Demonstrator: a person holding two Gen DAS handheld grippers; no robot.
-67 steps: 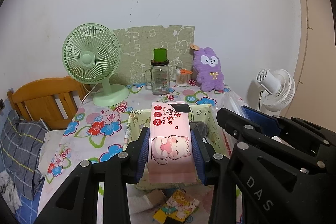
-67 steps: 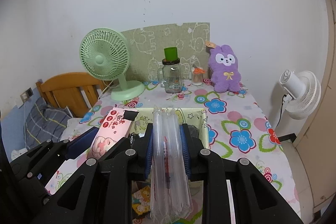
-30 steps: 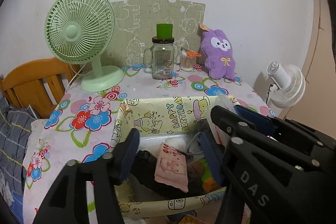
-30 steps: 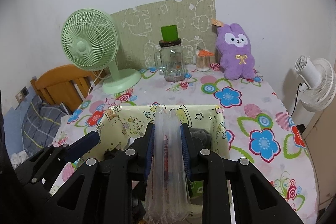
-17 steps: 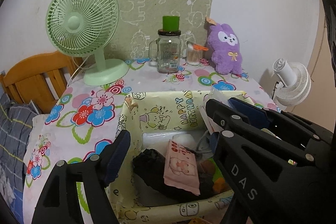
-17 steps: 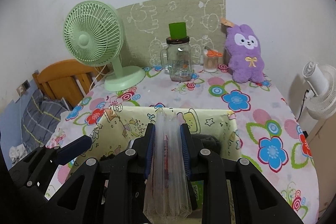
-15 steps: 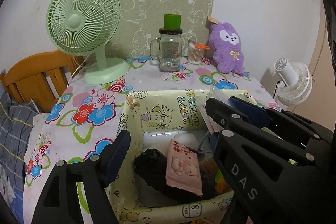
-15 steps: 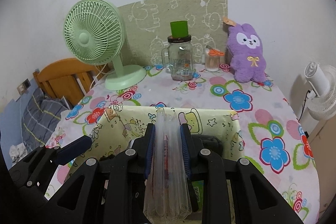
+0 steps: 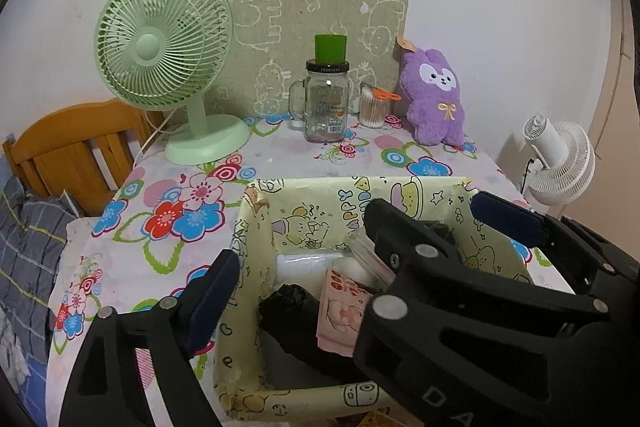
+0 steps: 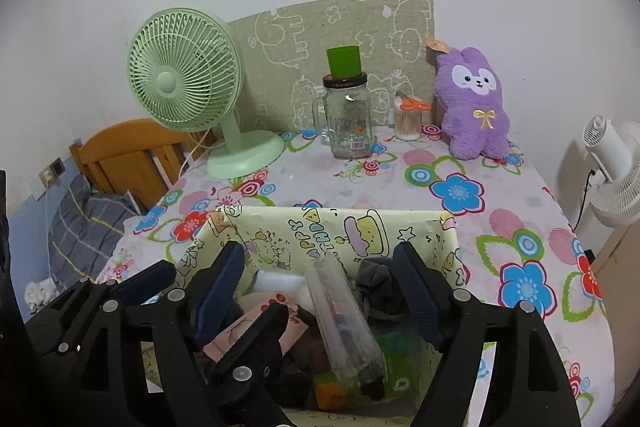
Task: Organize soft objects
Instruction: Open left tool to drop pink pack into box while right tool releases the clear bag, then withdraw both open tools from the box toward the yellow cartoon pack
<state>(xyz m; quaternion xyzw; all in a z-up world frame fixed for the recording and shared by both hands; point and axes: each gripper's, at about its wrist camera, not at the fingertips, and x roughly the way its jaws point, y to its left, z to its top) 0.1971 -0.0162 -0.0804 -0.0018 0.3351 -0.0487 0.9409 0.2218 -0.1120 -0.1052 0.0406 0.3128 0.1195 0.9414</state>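
Both grippers hang over near edge of box (image 10: pixel 448 227) on flowered tablecloth (image 10: pixel 460 187).

Right gripper (image 10: pixel 320 291): jaws opening, apart; clear pouch (image 10: pixel 340 315) lies tilted between them inside box, pads not pressing it.

Left gripper (image 9: pixel 304 279): jaws opening, wide, empty; only its left finger plain in left view, right one hidden behind right gripper.

Pink pack (image 9: pixel 340 311) rests in box on dark cloth (image 9: pixel 288 303), left of pouch.

Far side: green fan (image 10: pixel 188 83) left, jar (image 10: pixel 348 119) middle, purple plush (image 10: pixel 472 103) right.
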